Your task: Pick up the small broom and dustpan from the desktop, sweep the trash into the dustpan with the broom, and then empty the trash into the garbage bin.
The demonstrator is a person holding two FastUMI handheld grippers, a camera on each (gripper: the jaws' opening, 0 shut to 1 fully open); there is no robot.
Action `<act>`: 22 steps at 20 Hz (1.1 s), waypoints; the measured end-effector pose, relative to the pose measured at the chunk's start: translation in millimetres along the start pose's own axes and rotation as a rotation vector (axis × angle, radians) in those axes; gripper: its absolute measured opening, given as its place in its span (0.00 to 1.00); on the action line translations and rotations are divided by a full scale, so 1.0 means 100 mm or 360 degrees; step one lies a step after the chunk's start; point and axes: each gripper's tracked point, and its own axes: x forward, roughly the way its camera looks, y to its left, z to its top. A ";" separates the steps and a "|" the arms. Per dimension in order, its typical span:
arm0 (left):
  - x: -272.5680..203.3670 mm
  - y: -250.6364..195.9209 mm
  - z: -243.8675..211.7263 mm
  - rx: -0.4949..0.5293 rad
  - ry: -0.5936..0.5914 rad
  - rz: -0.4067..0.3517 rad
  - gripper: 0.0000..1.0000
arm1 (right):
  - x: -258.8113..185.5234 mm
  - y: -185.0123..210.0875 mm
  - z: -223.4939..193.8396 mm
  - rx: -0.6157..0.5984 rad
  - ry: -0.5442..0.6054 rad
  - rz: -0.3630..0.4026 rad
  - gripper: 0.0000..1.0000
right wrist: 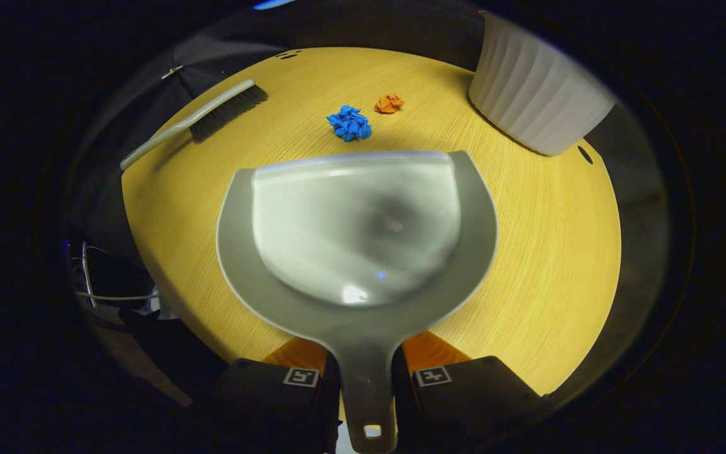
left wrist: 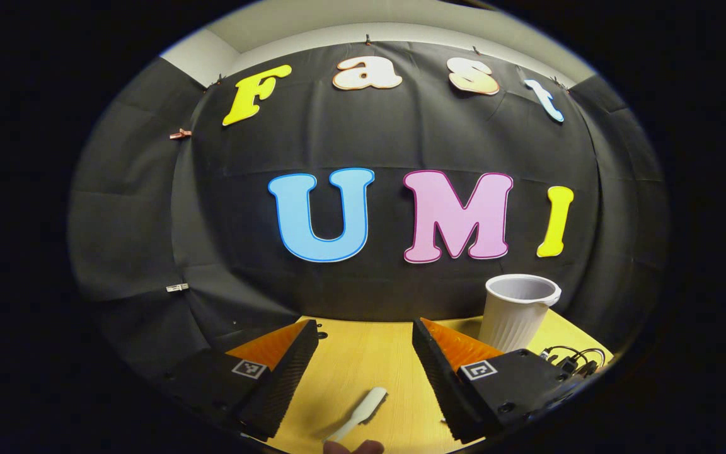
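In the right gripper view, my right gripper (right wrist: 366,362) is shut on the handle of the grey dustpan (right wrist: 357,227), whose front lip faces the trash. A blue paper wad (right wrist: 349,123) and an orange wad (right wrist: 389,103) lie just beyond that lip on the wooden desktop (right wrist: 546,252). The small broom (right wrist: 212,116), grey handle and dark bristles, lies at the far left. In the left gripper view, my left gripper (left wrist: 366,328) is open above the desk, with the pale tip of the broom handle (left wrist: 363,410) lying low between its fingers, untouched. The white ribbed garbage bin (left wrist: 517,312) stands right of it.
The garbage bin (right wrist: 536,94) occupies the desk's far right corner in the right gripper view. Black cables (left wrist: 574,359) lie by the desk's right edge. A fingertip (left wrist: 353,446) shows at the bottom of the left gripper view. Wire and dark gear (right wrist: 95,277) hang off the left edge.
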 end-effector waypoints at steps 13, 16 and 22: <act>0.30 0.01 -1.41 0.0080 0.0708 -0.0339 0.95 | -0.52 -0.04 0.06 -0.0095 -0.0150 -0.0059 0.35; 0.32 0.04 -2.02 0.0166 0.1010 -0.0405 0.95 | -0.60 -0.03 0.00 -0.0105 -0.0150 -0.0058 0.35; 0.44 0.05 -2.90 0.0230 0.1398 -0.0530 0.92 | -0.71 -0.10 -0.07 -0.0005 -0.0160 -0.0092 0.40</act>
